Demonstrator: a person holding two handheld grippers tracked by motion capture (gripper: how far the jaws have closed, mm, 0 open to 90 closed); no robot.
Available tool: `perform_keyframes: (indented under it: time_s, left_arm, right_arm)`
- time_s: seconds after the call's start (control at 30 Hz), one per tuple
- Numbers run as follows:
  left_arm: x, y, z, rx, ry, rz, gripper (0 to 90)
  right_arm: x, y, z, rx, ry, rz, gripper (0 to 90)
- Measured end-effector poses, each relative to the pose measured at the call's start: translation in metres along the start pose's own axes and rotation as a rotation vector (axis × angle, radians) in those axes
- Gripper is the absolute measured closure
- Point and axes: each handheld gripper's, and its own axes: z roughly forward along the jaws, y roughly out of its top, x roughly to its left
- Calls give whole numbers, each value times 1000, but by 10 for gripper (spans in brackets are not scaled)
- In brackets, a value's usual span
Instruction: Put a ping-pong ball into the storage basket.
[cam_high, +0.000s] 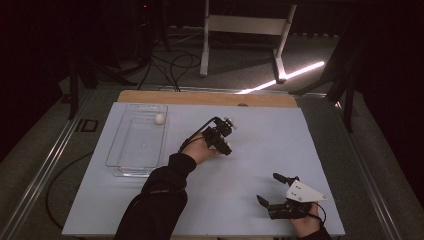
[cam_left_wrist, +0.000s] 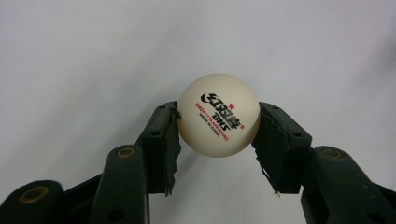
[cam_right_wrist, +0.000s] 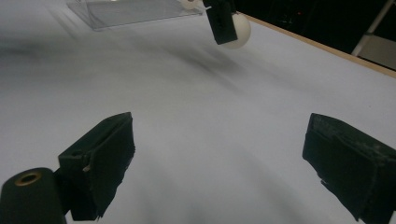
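High view: left gripper (cam_high: 226, 145) sits mid-table with a white ball (cam_high: 228, 148) clamped at its tips, just right of the clear tray (cam_high: 116, 150). One ball already in the tray (cam_high: 159, 118) lies at its far end. So by my read the job is moving balls into the tray: one in, one picked, transfer and drop still to do. No other loose balls visible on the light blue table (cam_high: 280, 140). Right gripper (cam_high: 274, 190) rests near the table's near right corner, jaws apart, nothing between them.

Left gripper view: ball (cam_left_wrist: 218, 115) is pinched between both pads, left pad (cam_left_wrist: 166, 140) and right pad (cam_left_wrist: 275, 140) each touching its sides. Printed logo faces the camera. Grip is about on the ball's middle, looks centred. Plain table surface behind it; can't tell from this view whether it's off the surface.

Right gripper view: right gripper (cam_right_wrist: 219, 154) jaws stand wide apart, empty, bare table between. Farther off, one jaw of the left gripper (cam_right_wrist: 221, 21) with the ball (cam_right_wrist: 238, 31) behind it, apparently lifted clear of the table, with a soft shadow below. Tray edge (cam_right_wrist: 126, 11) is at the top left.

Remaining, as I judge it: carry left to over the tray, release.
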Motion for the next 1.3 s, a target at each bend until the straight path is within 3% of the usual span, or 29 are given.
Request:
perform_keyframes:
  time_s: [0.4,0.7,0.9,1.13,1.3]
  left_arm:
    - [-1,-12,-9,21,-27,55,522]
    - [-2,-21,-19,27,-95,115,521]
    - [-2,-26,-22,42,-116,146,521]
    - [-4,-34,-26,57,-114,188,521]
    - [-3,-40,-30,61,-134,207,521]
  right_arm:
    - [0,0,1,7,1,0,89]
    - [0,-1,2,6,4,2,89]
    - [0,-1,1,6,3,5,89]
    - [0,0,1,9,3,1,89]
    - [0,0,0,7,-1,5,89]
